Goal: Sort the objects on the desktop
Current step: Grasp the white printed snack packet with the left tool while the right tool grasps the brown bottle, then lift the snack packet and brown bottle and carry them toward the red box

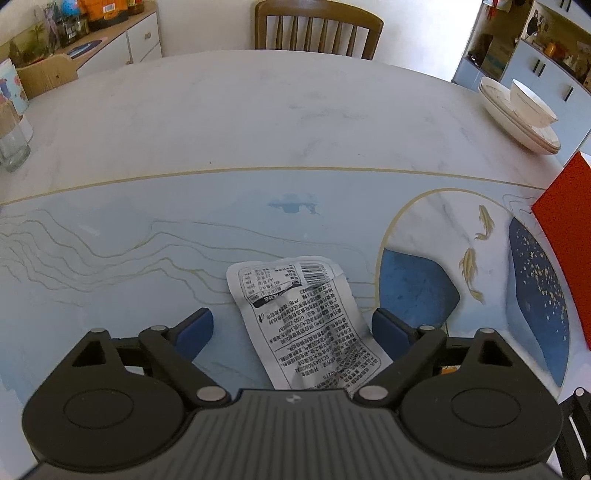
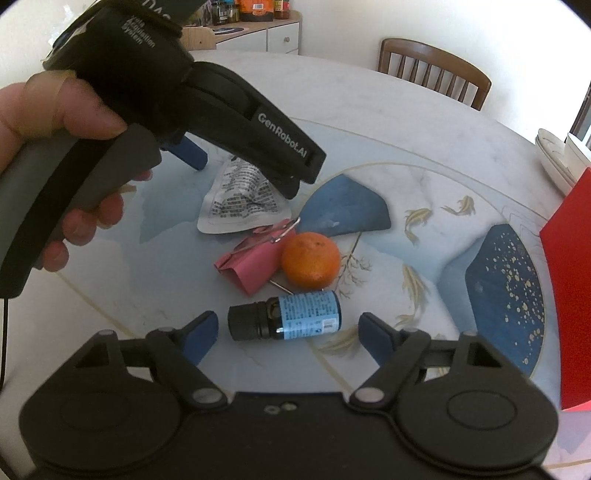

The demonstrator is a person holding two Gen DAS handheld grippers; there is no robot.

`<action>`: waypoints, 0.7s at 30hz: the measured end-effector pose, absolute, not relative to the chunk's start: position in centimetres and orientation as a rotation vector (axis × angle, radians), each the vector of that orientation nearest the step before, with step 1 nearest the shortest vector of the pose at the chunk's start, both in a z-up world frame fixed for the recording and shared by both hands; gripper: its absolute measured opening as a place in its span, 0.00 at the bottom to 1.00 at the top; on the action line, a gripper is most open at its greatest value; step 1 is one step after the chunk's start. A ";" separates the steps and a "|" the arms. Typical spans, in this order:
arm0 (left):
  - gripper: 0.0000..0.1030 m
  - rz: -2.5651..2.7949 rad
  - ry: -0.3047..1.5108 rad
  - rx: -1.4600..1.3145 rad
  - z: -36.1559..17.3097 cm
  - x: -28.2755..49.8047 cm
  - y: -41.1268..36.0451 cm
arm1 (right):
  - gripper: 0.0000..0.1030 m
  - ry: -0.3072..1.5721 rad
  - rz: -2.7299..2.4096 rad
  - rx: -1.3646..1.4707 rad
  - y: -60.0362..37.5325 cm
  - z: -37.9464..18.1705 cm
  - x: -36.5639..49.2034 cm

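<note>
A white sachet [image 1: 306,321] printed with black text lies flat on the blue patterned mat, between the blue pads of my left gripper [image 1: 293,332]. The jaws stand open; the right pad is close to the sachet's edge and the left pad is apart from it. In the right wrist view a small dark bottle [image 2: 284,315] with a blue label lies on its side between the pads of my open right gripper [image 2: 286,332], with a gap at each end. Beyond it sit a tangerine [image 2: 310,260] and a pink binder clip [image 2: 255,264]. A hand holds the left gripper [image 2: 240,170] over the sachet [image 2: 240,206].
A red flat box [image 2: 569,295] stands at the right table edge. Stacked white plates [image 1: 517,125] with a bowl sit at the far right. A glass jar [image 1: 13,144] is at the far left. A wooden chair [image 1: 317,29] stands behind the table.
</note>
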State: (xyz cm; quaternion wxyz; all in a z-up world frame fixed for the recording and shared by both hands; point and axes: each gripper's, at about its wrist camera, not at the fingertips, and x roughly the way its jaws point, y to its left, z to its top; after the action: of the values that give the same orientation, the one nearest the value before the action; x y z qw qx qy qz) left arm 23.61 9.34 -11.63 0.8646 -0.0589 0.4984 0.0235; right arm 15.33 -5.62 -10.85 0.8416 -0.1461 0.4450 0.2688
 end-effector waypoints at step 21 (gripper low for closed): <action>0.64 0.008 1.030 -0.201 -11.0 22.8 11.3 | 0.60 0.949 0.552 -0.286 -6.3 -10.5 15.0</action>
State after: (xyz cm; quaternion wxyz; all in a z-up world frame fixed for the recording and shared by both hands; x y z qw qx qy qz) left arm 22.78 11.35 -10.98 0.8656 -0.0959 0.4915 0.0039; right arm 14.97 -6.26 -10.45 0.8435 -0.1357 0.4493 0.2614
